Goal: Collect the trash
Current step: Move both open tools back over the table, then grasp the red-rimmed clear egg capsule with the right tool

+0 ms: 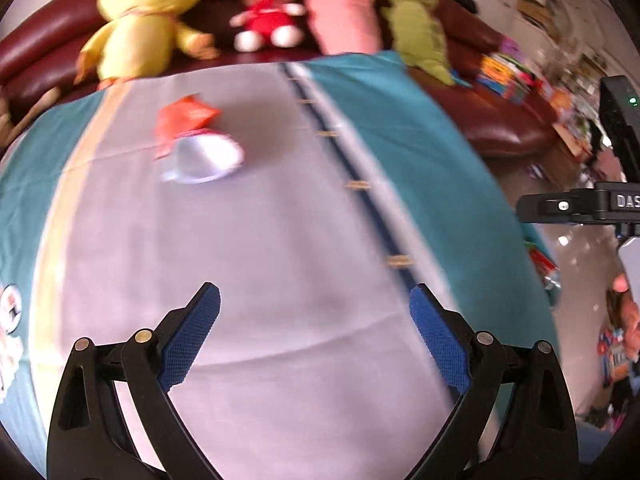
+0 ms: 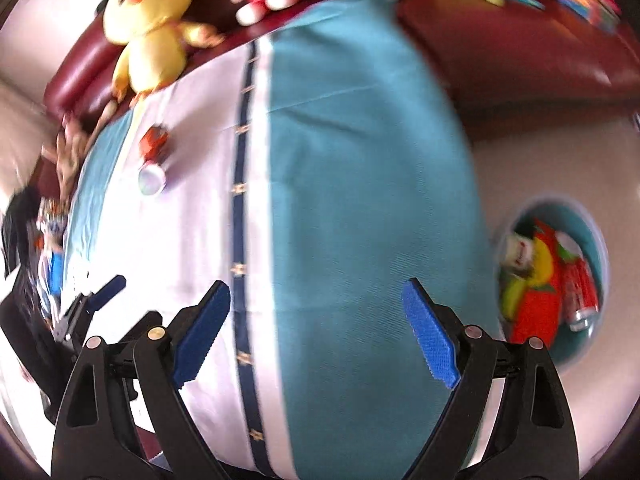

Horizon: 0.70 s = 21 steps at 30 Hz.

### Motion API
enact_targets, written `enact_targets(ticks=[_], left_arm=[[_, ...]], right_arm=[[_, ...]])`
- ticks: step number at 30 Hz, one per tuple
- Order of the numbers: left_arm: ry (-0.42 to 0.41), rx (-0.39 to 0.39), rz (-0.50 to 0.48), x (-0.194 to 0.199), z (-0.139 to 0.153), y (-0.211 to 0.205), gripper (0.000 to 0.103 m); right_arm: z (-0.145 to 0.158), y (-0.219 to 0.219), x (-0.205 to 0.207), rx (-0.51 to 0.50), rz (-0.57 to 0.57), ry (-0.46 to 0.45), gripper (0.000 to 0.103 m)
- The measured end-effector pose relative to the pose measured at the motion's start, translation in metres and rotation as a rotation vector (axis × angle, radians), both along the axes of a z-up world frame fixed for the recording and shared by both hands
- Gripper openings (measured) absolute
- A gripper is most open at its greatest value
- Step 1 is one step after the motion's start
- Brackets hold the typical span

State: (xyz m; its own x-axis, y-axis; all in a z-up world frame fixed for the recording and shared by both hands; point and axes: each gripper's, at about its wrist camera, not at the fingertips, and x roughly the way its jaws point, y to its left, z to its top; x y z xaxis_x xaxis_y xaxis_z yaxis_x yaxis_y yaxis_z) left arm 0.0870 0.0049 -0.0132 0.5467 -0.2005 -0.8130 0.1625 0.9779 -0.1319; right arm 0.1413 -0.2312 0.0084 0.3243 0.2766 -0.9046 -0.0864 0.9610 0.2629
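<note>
Orange wrapper (image 1: 184, 120) and a tipped white cup (image 1: 206, 156) lie together at upper left on the cloth-covered surface (image 1: 280, 280). Both our hand-held grippers, left (image 1: 315, 334) and right (image 2: 316, 330), hover spread and empty. The bin (image 2: 600, 248) at right holds collected trash.

Surface cloth (image 1: 280, 240): pale lilac-white centre, teal sides, navy stripe (image 1: 360, 184) with small gold marks. Crumpled wrapper (image 1: 186, 120) orange-red; cup (image 1: 204, 158) white, pink trim. Sofa (image 1: 500, 120) dark maroon. Plush toys: yellow chick (image 1: 148, 20), red-and-white bear (image 1: 268, 20), pink (image 1: 344, 12), olive green (image 1: 420, 28). Bin (image 2: 600, 248) teal inside, holding red, yellow, green packaging. Hand-held gripper pads (image 1: 192, 336) blue, arms black.
</note>
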Motion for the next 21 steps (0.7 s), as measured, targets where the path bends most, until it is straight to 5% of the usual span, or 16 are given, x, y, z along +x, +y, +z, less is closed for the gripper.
enact_targets(ticks=[11, 21], left_arm=[[0.031, 0.011, 0.165, 0.018, -0.011, 0.12, 0.096], [0.014, 0.055, 0.185, 0.05, -0.015, 0.159, 0.096]], right_arm=[[-0.01, 0.159, 0.053, -0.108, 0.365, -0.034, 0.084], [-0.032, 0.254, 0.091, -0.253, 0.604, -0.129, 0.084]])
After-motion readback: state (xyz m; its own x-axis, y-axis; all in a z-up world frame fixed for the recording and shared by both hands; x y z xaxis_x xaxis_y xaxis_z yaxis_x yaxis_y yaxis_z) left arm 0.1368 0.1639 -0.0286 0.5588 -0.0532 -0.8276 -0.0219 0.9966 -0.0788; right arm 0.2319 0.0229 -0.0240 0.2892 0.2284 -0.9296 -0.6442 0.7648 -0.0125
